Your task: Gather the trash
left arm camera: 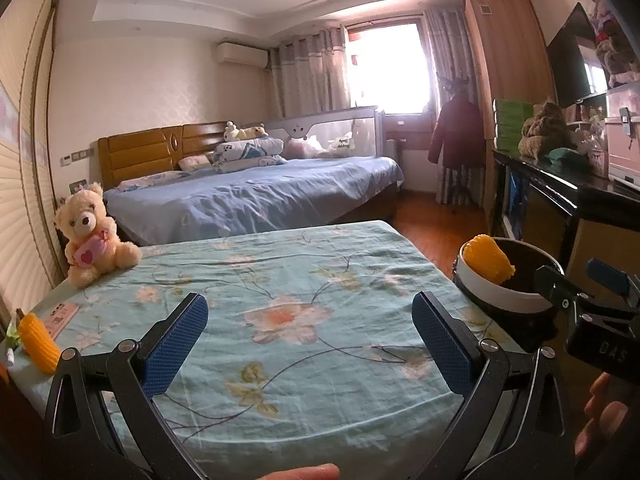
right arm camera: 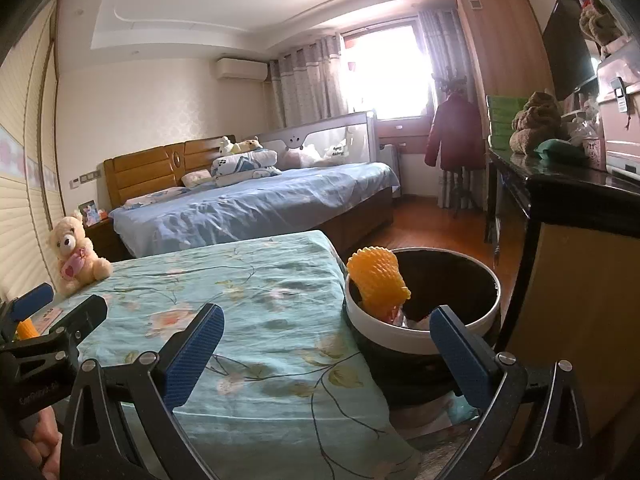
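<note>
Your left gripper (left arm camera: 310, 344) hangs over the floral bedsheet (left arm camera: 280, 280) with its jaws spread wide and nothing between them; your right gripper (right arm camera: 328, 356) is just as wide and empty, near the trash bin (right arm camera: 424, 336) beside the bed; one yellow foam net (right arm camera: 378, 280) stands in the bin; another foam net (left arm camera: 38, 340) lies at the sheet's left edge, near the teddy bear (left arm camera: 92, 236)

The floral teal bedspread (left arm camera: 280, 320) lies bare across its middle. A cream teddy bear (left arm camera: 90, 236) blocks its far left corner, and a round white-rimmed black bin (right arm camera: 424, 332) stands against its right edge.
</note>
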Demonstrator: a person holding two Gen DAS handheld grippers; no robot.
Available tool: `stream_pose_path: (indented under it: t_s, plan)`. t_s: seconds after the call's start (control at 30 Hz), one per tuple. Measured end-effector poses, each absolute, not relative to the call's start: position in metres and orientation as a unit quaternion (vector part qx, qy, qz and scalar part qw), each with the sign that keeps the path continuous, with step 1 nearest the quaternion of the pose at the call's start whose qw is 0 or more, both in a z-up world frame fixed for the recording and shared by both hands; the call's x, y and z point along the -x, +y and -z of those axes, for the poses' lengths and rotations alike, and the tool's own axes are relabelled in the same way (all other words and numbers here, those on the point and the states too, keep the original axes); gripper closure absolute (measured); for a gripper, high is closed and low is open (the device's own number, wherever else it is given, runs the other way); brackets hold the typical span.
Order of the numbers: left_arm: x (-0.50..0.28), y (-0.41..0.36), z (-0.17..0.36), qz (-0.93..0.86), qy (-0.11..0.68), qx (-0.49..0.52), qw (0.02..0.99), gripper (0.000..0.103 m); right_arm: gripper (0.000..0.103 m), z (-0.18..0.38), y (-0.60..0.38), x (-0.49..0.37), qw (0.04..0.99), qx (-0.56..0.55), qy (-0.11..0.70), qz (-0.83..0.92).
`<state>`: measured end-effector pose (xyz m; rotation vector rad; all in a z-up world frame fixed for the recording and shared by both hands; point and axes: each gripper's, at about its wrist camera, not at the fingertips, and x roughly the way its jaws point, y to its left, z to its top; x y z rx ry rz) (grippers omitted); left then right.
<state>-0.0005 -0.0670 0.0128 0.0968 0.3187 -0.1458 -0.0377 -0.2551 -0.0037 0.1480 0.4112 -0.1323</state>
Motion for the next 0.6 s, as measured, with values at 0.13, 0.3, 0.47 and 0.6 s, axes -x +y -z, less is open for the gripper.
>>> stream_pose_path:
  t_s: [0.13,0.3,0.47,0.6]
  plan:
    - [0.0006,-0.0674,-0.0135,0.071,0.156,-0.048,0.984,0.0,0.0,0.0034,-0.2548,0.0377,0.974,-0.073,0.203,0.065]
    - [0.0005,-0.067,-0.0135,0.07,0.155,-0.046,0.984,0.0,0.0,0.0035,-0.2548,0.0376,0.974,-0.074,0.204,0.066]
    - [0.0011,-0.0669,-0.0136,0.07,0.152,-0.049,0.985,0.0,0.0,0.003,-0.2524,0.0378,0.974,-0.073,0.203,0.065]
    - [0.0024,-0.0666,-0.0139,0.067,0.15,-0.049,0.985,0.0,0.0,0.0026,-0.2512,0.0376,0.974,-0.074,0.204,0.064]
